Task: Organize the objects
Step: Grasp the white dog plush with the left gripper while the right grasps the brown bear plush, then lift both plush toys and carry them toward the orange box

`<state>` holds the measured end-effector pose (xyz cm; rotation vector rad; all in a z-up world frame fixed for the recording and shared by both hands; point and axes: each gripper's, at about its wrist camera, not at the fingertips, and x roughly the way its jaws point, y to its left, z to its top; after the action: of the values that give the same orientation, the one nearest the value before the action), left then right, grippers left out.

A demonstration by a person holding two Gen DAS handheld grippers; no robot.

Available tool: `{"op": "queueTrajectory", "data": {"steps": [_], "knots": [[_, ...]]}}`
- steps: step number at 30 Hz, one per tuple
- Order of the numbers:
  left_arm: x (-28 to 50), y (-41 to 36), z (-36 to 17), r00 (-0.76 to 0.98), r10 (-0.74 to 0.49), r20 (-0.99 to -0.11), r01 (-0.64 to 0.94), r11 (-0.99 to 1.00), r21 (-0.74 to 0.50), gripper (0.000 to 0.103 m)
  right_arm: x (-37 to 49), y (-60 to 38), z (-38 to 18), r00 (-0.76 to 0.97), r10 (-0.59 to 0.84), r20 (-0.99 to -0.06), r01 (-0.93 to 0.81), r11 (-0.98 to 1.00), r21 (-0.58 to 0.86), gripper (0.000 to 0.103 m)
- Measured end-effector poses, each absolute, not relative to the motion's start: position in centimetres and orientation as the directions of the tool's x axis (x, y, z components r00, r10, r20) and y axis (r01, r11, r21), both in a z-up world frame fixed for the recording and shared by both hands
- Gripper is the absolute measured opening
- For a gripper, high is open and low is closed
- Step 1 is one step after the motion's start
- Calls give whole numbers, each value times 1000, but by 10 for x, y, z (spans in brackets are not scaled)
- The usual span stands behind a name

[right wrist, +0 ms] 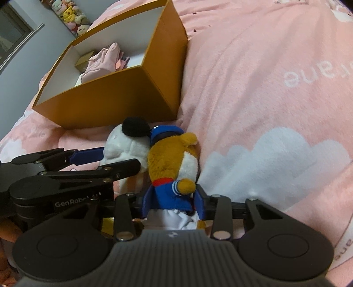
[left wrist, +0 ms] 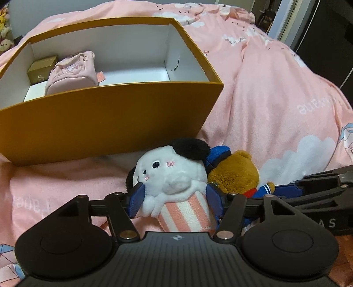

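Observation:
A white plush dog [left wrist: 172,172] with black ears, sitting in a pink-striped cup, lies on the bed in front of the orange box [left wrist: 99,123]. My left gripper [left wrist: 175,196] stands open around it, its blue pads resting against the plush's sides. Beside it on the right lies a brown bear plush [right wrist: 167,159] in a blue sailor suit and cap. My right gripper [right wrist: 174,204] is shut on the bear's blue body. The right wrist view shows the left gripper [right wrist: 120,159] straddling the white dog [right wrist: 123,145]. The bear [left wrist: 236,174] touches the dog.
The orange box [right wrist: 110,99] is open, white inside, and holds a pink pouch [left wrist: 72,70] and a small gold box [left wrist: 42,70] at its left end. A rumpled pink duvet [right wrist: 264,110] covers the bed. Plush toys [right wrist: 70,15] sit at the far left and dark furniture [left wrist: 320,33] at the far right.

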<state>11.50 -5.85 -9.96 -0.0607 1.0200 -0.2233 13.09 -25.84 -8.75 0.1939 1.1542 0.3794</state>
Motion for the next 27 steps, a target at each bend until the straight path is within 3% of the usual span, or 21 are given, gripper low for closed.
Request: {"op": "queueTrajectory", "data": {"steps": [9, 15, 23, 27], "knots": [[98, -30, -89, 509, -254, -823, 117, 967, -227, 57, 141, -243, -98, 331, 397, -856, -222, 915, 338, 43], [92, -16, -84, 514, -281, -811, 84, 957, -279, 47, 138, -235, -94, 349, 386, -854, -246, 917, 314, 38], [86, 12, -87, 509, -327, -796, -2, 925, -381, 45, 134, -215, -84, 378, 431, -819, -337, 888, 312, 37], [87, 20, -89, 511, -330, -794, -42, 913, -406, 50, 136, -204, -95, 371, 442, -817, -362, 879, 310, 37]]}}
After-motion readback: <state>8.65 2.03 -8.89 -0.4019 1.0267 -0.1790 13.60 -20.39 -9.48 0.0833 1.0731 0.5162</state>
